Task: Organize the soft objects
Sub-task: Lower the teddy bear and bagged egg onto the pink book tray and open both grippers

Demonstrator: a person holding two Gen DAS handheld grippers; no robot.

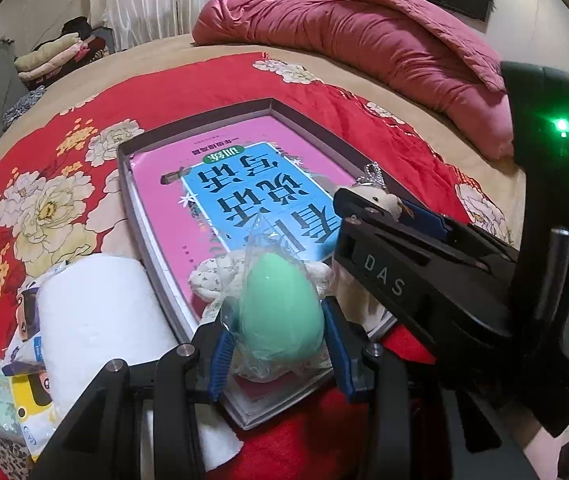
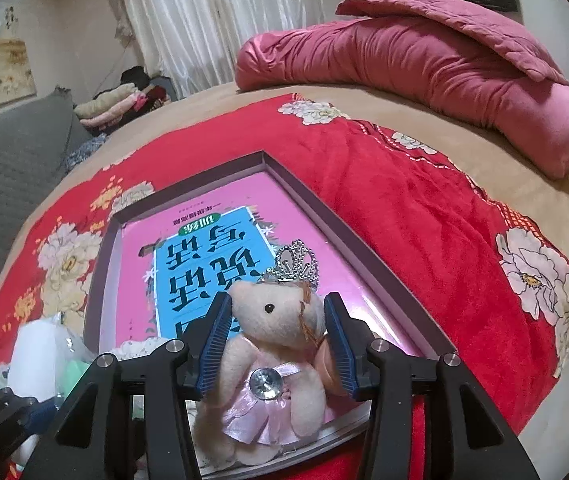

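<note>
A mint-green egg-shaped soft toy (image 1: 280, 300) in clear wrap sits between the blue pads of my left gripper (image 1: 276, 344), which is shut on it over the near end of a shallow grey tray (image 1: 124, 184). A pink and blue book (image 1: 244, 184) lies in the tray. A cream teddy bear (image 2: 272, 352) with a pink dress and a silver crown sits on the tray's near end. My right gripper (image 2: 278, 320) stands open around the bear's head, its pads close beside it without squeezing. The left wrist view shows the right gripper (image 1: 380, 204) at the bear from the right.
A white floral cloth item (image 1: 208, 280) lies in the tray under the egg. A white roll (image 1: 96, 312) and printed packets (image 1: 28, 392) lie left of the tray on a red flowered blanket (image 1: 64, 160). A pink quilt (image 1: 364, 40) is heaped at the bed's far side, folded clothes (image 1: 56, 56) beyond.
</note>
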